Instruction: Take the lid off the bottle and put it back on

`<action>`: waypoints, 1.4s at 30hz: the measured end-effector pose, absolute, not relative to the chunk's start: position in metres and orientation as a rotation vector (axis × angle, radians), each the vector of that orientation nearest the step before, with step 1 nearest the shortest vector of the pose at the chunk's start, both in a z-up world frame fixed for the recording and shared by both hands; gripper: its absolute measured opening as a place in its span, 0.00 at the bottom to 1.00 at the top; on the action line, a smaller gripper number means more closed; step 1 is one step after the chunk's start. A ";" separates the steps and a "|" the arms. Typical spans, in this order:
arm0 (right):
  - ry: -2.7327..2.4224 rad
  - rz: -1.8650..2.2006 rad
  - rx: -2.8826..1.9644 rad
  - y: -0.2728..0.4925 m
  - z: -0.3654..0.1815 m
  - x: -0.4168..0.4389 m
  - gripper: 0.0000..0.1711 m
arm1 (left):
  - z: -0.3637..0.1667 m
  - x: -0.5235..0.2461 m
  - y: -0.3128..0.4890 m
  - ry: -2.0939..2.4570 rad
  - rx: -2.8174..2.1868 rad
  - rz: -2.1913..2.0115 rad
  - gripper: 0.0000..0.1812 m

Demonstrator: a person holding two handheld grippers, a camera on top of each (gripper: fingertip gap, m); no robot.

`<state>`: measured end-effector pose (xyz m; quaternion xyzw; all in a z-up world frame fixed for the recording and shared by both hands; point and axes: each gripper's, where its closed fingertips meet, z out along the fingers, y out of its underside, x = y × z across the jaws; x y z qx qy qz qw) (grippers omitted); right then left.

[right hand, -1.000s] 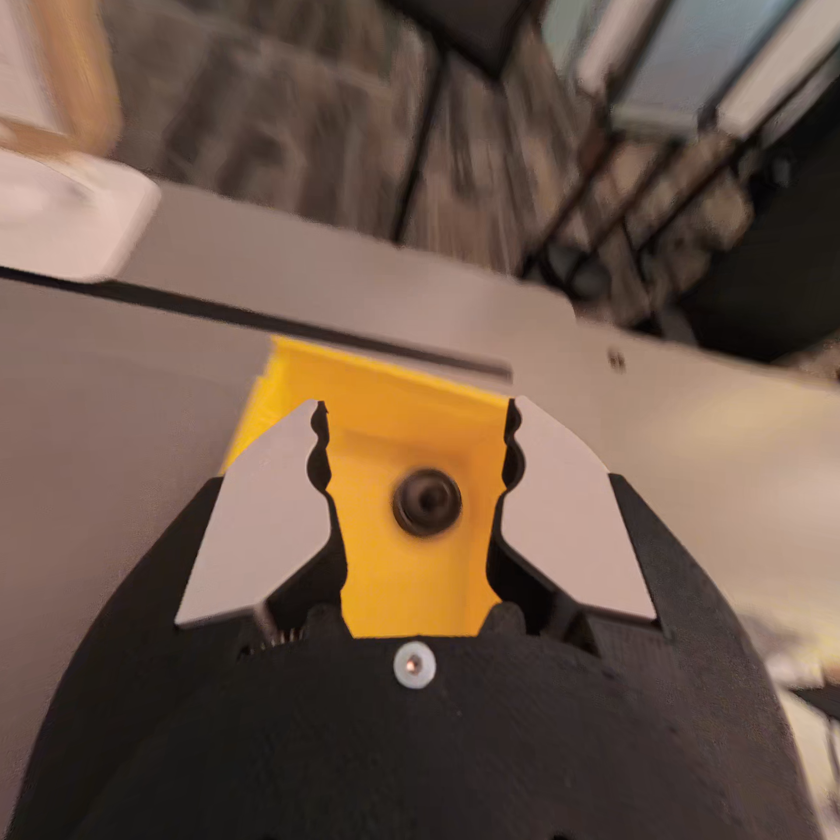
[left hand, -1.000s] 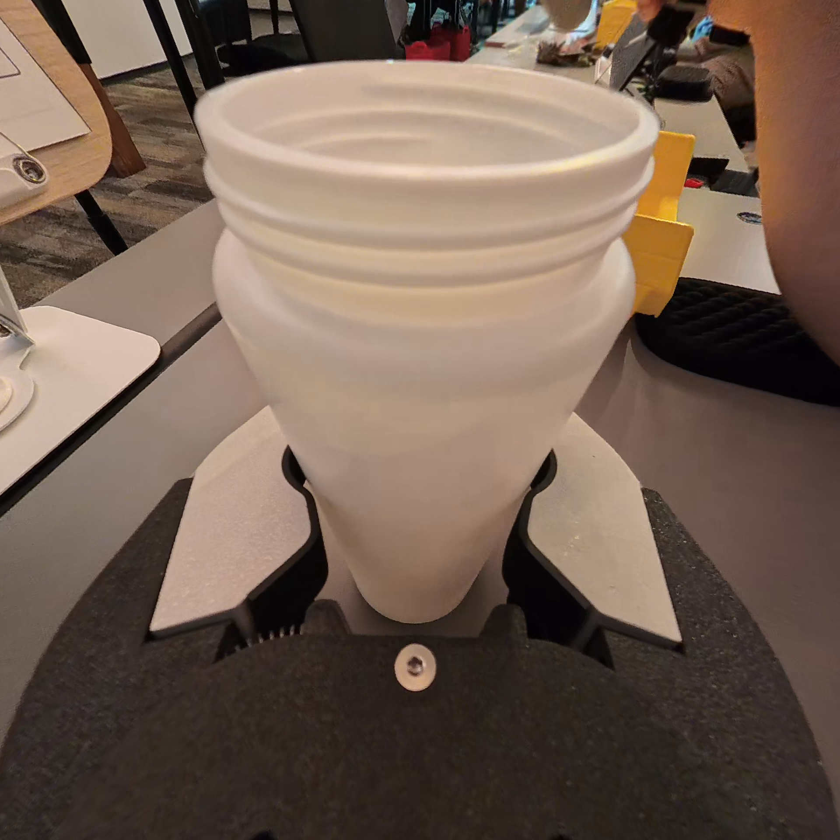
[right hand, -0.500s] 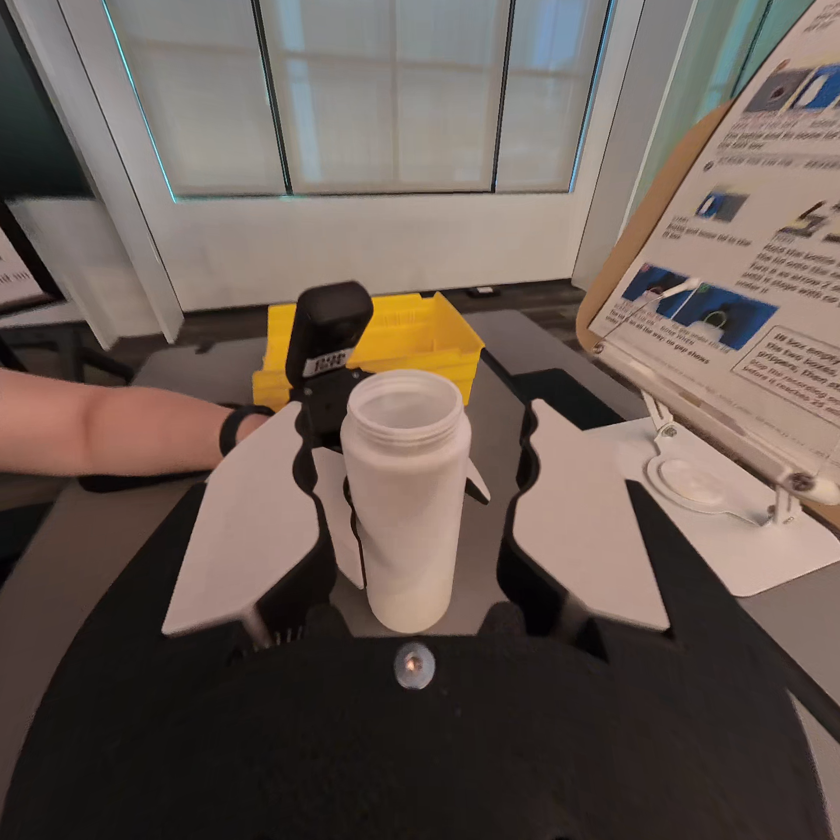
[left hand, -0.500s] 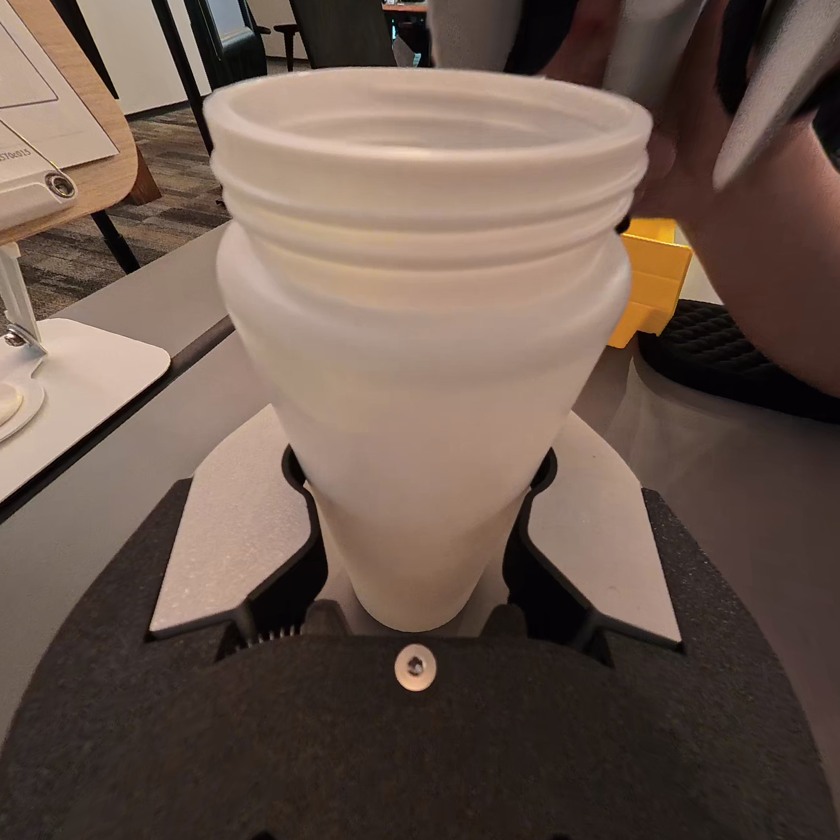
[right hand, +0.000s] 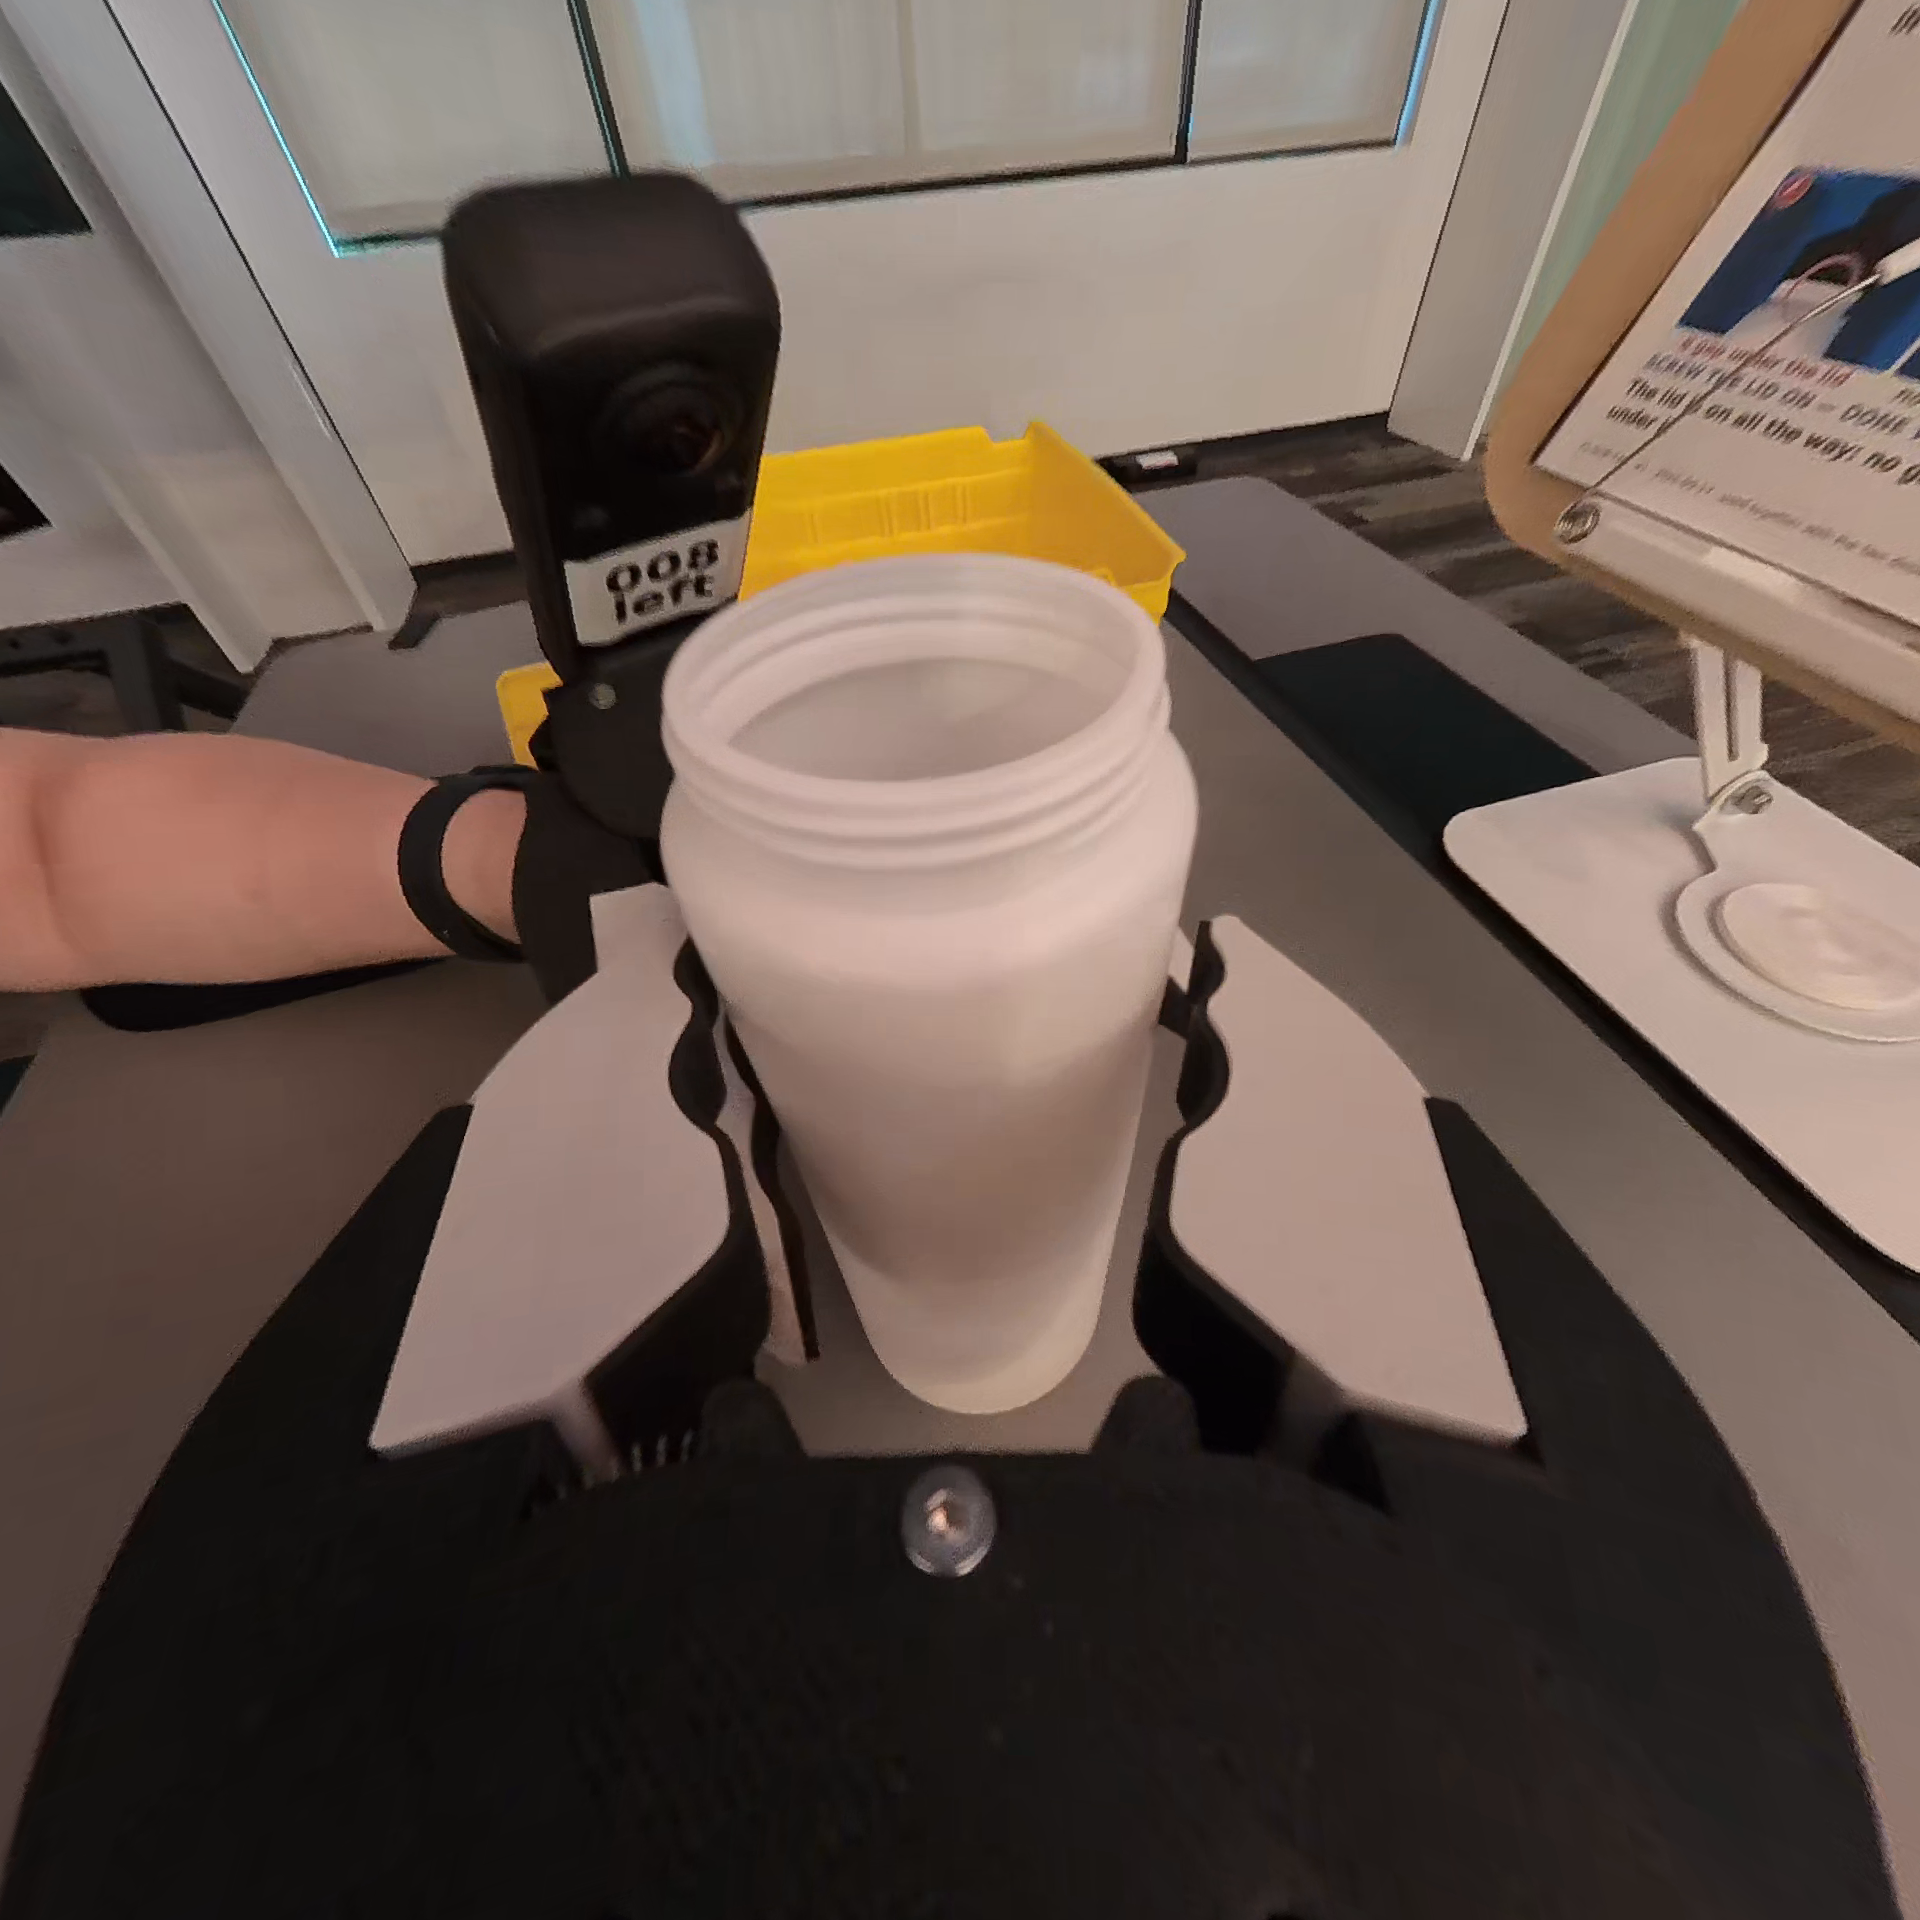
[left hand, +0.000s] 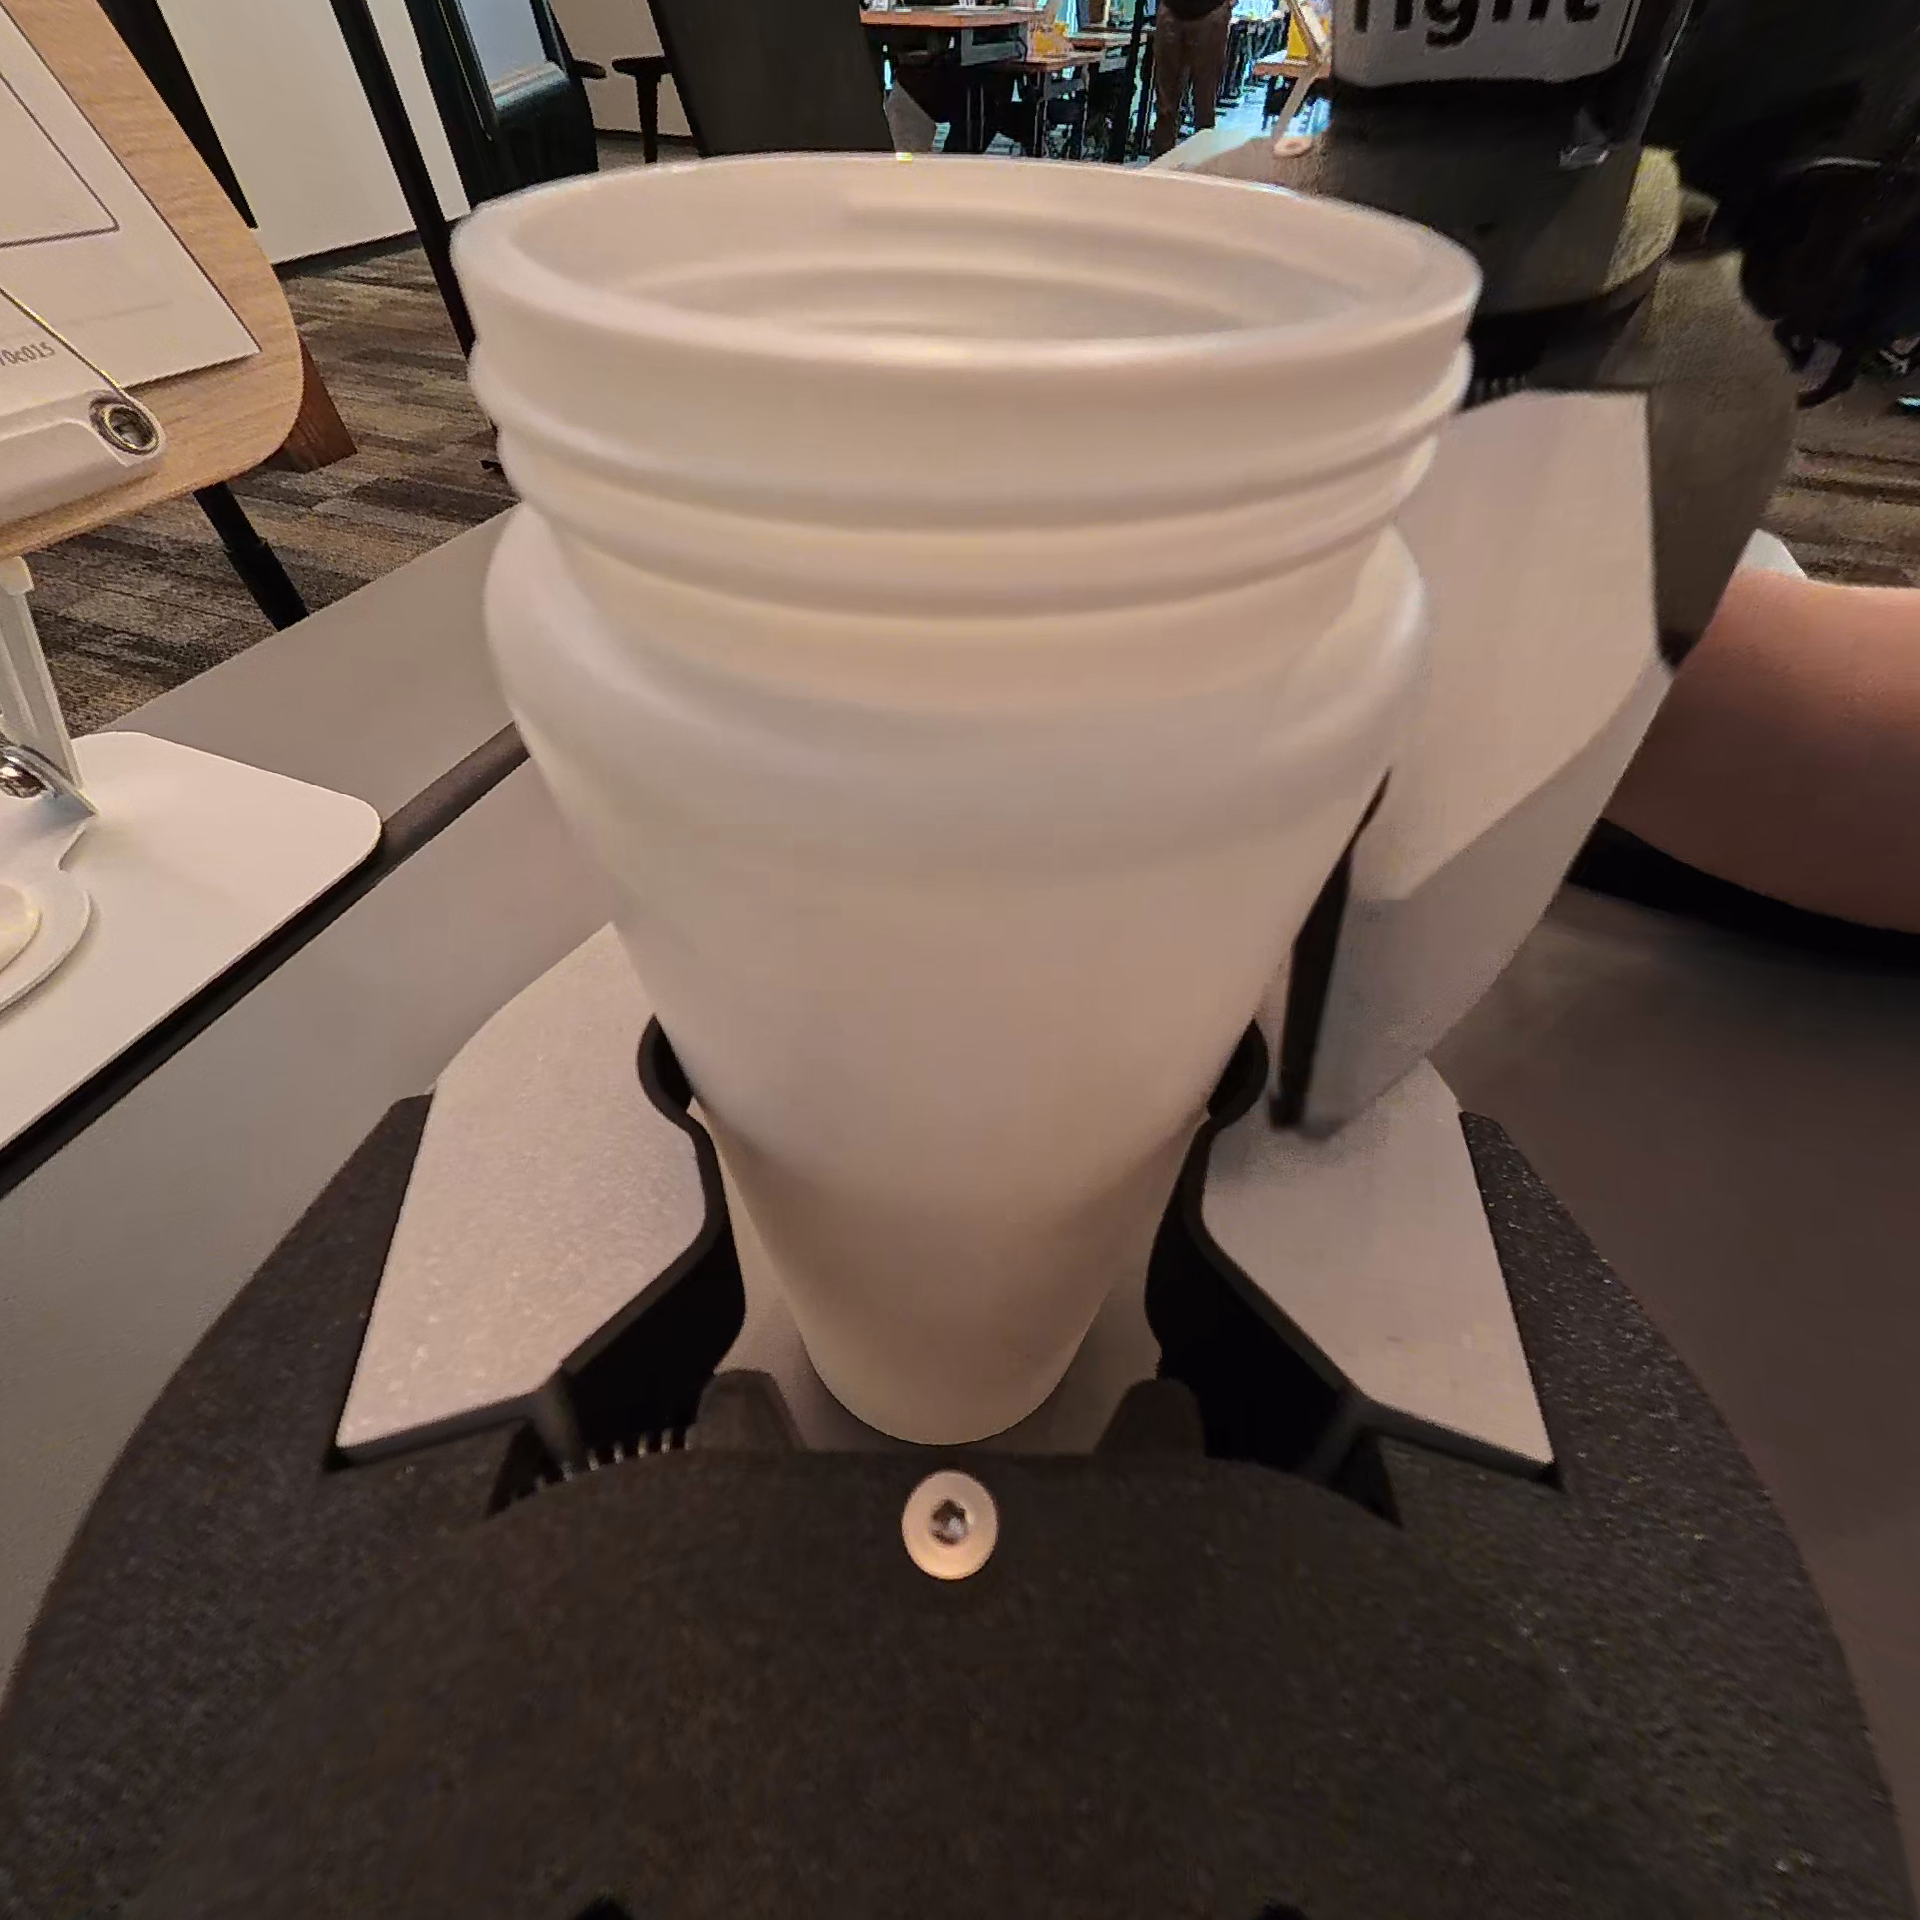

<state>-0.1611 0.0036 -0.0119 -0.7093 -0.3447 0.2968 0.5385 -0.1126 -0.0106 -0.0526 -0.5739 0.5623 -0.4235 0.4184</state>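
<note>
A white plastic bottle (left hand: 956,727) with no lid stands upright on the grey table, its threaded mouth open. My left gripper (left hand: 956,1070) is shut on the bottle's lower body. My right gripper (right hand: 945,945) faces it from the opposite side, jaws open, its fingers (right hand: 1340,1174) on either side of the bottle (right hand: 925,987) at mid height. The right gripper's white fingers (left hand: 1538,623) show behind the bottle in the left wrist view. The left gripper's camera block (right hand: 613,395) rises behind the bottle. No lid is in view.
A yellow bin (right hand: 935,509) sits on the table behind the bottle. A document stand with a white base (right hand: 1714,935) is to the right, also in the left wrist view (left hand: 156,883). A forearm (right hand: 208,862) rests on a black mat.
My right gripper turned away from the yellow bin, faced the bottle and closed in until its open fingers straddle it. My left gripper kept its hold on the bottle.
</note>
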 end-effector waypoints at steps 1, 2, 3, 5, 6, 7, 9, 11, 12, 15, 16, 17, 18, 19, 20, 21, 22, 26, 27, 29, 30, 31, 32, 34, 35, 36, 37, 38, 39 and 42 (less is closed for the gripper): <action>-0.833 0.693 -1.695 0.004 -0.016 -0.162 0.51 | -0.053 -0.113 -0.011 1.411 -1.439 -1.062 0.55; -0.832 0.712 -1.691 0.003 -0.017 -0.164 0.51 | -0.053 -0.113 -0.011 1.411 -1.437 -1.063 0.55; -0.827 0.731 -1.690 0.003 -0.017 -0.165 0.50 | -0.053 -0.113 -0.010 1.411 -1.437 -1.064 0.55; -0.822 0.750 -1.679 0.003 -0.016 -0.165 0.50 | -0.053 -0.113 -0.010 1.413 -1.434 -1.064 0.55; -0.824 0.755 -1.675 0.003 -0.016 -0.165 0.50 | -0.052 -0.113 -0.010 1.413 -1.432 -1.065 0.55; -0.824 0.759 -1.676 0.003 -0.016 -0.165 0.50 | -0.052 -0.113 -0.010 1.411 -1.430 -1.066 0.55; -0.828 0.757 -1.680 0.003 -0.016 -0.165 0.49 | -0.052 -0.114 -0.010 1.409 -1.427 -1.068 0.55; -0.832 0.760 -1.680 0.002 -0.016 -0.165 0.49 | -0.052 -0.114 -0.010 1.412 -1.426 -1.064 0.55; -0.830 0.767 -1.678 0.002 -0.016 -0.165 0.49 | -0.051 -0.115 -0.010 1.410 -1.427 -1.066 0.55; -0.761 0.832 -1.666 0.005 -0.008 -0.161 0.49 | -0.041 -0.118 -0.007 1.341 -1.435 -1.102 0.57; -0.722 0.852 -1.656 0.006 -0.001 -0.157 0.49 | -0.033 -0.119 -0.005 1.301 -1.423 -1.122 0.59; -0.684 0.859 -1.650 0.007 0.006 -0.151 0.49 | -0.023 -0.121 -0.005 1.266 -1.402 -1.151 0.60; -0.654 0.853 -1.646 0.008 0.013 -0.143 0.49 | -0.013 -0.124 -0.005 1.232 -1.378 -1.181 0.59; -0.627 0.843 -1.640 0.008 0.022 -0.135 0.49 | -0.004 -0.126 -0.006 1.210 -1.355 -1.203 0.58; -0.598 0.835 -1.640 0.008 0.030 -0.127 0.49 | 0.003 -0.128 -0.007 1.199 -1.338 -1.211 0.57; -0.564 0.826 -1.643 0.007 0.038 -0.119 0.49 | 0.008 -0.130 -0.008 1.198 -1.326 -1.204 0.57; -0.535 0.818 -1.647 0.006 0.048 -0.111 0.49 | 0.011 -0.130 -0.009 1.203 -1.318 -1.192 0.56; -0.457 0.713 -1.620 -0.019 0.105 -0.068 0.49 | 0.010 -0.128 -0.016 1.244 -1.332 -1.186 0.54; -0.425 0.676 -1.599 -0.030 0.122 -0.051 0.49 | 0.007 -0.126 -0.018 1.258 -1.339 -1.184 0.54; -0.338 0.581 -1.577 -0.055 0.150 -0.011 0.49 | 0.002 -0.123 -0.021 1.291 -1.349 -1.179 0.53; -0.287 0.525 -1.574 -0.067 0.160 0.011 0.49 | -0.002 -0.122 -0.023 1.309 -1.357 -1.177 0.53; -0.225 0.475 -1.586 -0.079 0.165 0.034 0.49 | -0.005 -0.121 -0.024 1.326 -1.369 -1.172 0.52; -0.151 0.428 -1.606 -0.090 0.167 0.057 0.49 | -0.008 -0.120 -0.025 1.340 -1.380 -1.168 0.52; 0.004 0.331 -1.673 -0.107 0.159 0.103 0.49 | -0.012 -0.119 -0.026 1.363 -1.396 -1.163 0.52; 0.078 0.287 -1.722 -0.114 0.150 0.123 0.49 | -0.013 -0.118 -0.027 1.372 -1.402 -1.161 0.52; 0.141 0.261 -1.779 -0.119 0.138 0.140 0.49 | -0.014 -0.118 -0.027 1.378 -1.407 -1.156 0.52; 0.194 0.264 -1.841 -0.123 0.123 0.153 0.49 | -0.015 -0.118 -0.026 1.377 -1.410 -1.149 0.52; 0.233 0.290 -1.914 -0.124 0.107 0.160 0.49 | -0.014 -0.119 -0.026 1.375 -1.411 -1.143 0.52; 0.262 0.322 -1.983 -0.124 0.090 0.165 0.49 | -0.014 -0.119 -0.025 1.375 -1.412 -1.143 0.52; 0.352 0.362 -2.173 -0.114 0.040 0.179 0.49 | -0.012 -0.120 -0.024 1.366 -1.416 -1.150 0.52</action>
